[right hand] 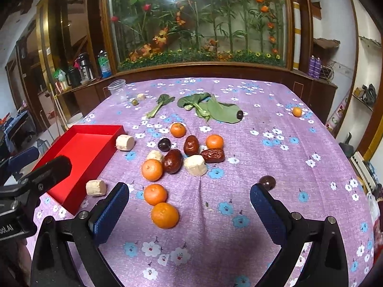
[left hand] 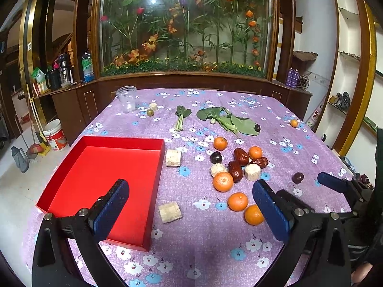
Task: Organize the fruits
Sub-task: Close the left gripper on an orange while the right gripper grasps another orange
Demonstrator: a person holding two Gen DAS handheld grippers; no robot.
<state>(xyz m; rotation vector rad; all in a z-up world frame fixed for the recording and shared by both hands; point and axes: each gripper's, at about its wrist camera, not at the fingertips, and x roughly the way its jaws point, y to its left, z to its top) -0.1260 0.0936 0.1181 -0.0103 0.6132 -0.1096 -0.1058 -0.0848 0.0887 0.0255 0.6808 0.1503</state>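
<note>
Both claws hung above the purple flowered tablecloth [right hand: 275, 143] with nothing between their fingers: the left gripper [left hand: 191, 205] stood with its blue pads wide apart, and the right gripper [right hand: 189, 205] was spread just as wide. The red tray [left hand: 100, 174] lay bare at about nine o'clock of the fruit cluster, with one pale cut chunk [left hand: 173, 157] just beside its far right corner and another [left hand: 170, 212] near its right wall. The fruit sat loose on the cloth, none of it in the tray. In the right wrist view, the nearest tangerine [right hand: 164, 215] lay between the spread fingers, a second tangerine [right hand: 155, 194] touching it at twelve o'clock, and a third [right hand: 152, 169] beyond that, against a dark red date [right hand: 172, 160]. Two more dates [right hand: 191, 145] [right hand: 213, 155], two tangerines [right hand: 177, 129] [right hand: 214, 141] and a dark plum [right hand: 164, 144] filled out the cluster. Another dark round fruit [right hand: 267, 181] lay apart at three o'clock, just past the right finger. Leafy greens [right hand: 215, 111] and a clear jar [right hand: 117, 91] lay toward the table's far edge, and a lone small tangerine [right hand: 297, 111] at about two o'clock.
</note>
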